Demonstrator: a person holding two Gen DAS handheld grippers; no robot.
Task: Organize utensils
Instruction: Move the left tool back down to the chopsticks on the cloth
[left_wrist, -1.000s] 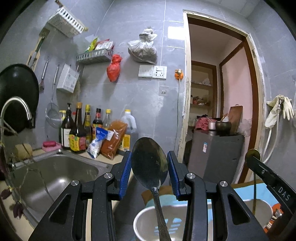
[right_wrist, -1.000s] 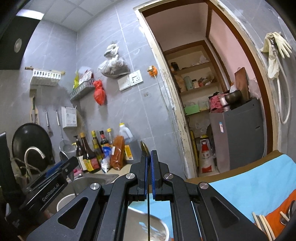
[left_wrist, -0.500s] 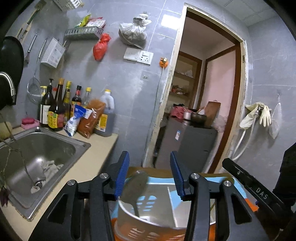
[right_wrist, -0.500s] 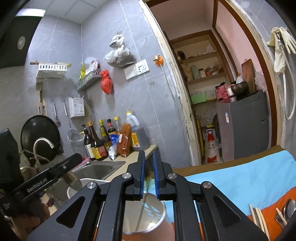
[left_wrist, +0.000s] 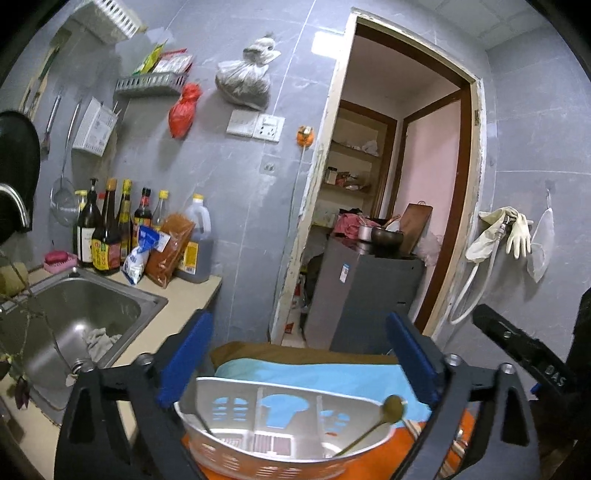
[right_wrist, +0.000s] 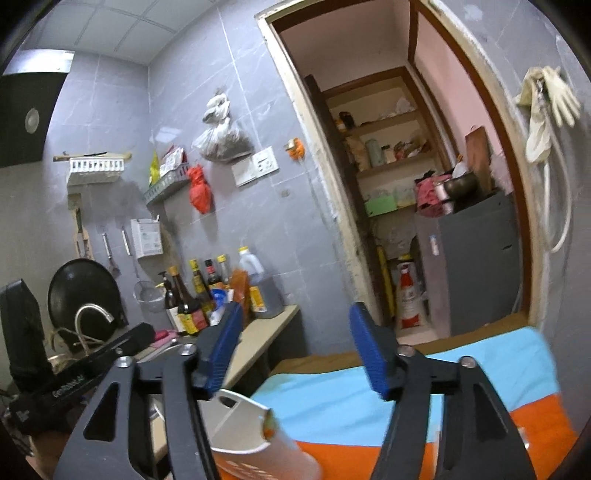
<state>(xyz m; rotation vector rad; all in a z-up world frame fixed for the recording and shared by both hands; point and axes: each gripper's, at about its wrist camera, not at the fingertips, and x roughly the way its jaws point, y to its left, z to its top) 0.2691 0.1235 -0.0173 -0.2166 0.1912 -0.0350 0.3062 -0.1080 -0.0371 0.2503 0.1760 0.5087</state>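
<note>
Both tools, left (left_wrist: 297, 356) and right (right_wrist: 295, 349), gape wide, empty; spoons stand in the white slotted plastic caddy (left_wrist: 280, 435) (drop-off done). Next: fetch another utensil.

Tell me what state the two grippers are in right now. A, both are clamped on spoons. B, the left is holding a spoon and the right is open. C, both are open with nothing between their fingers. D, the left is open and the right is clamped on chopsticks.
C: the left gripper and the right gripper both show blue fingers spread wide with nothing between them, while a spoon rests in the white utensil holder.
</note>
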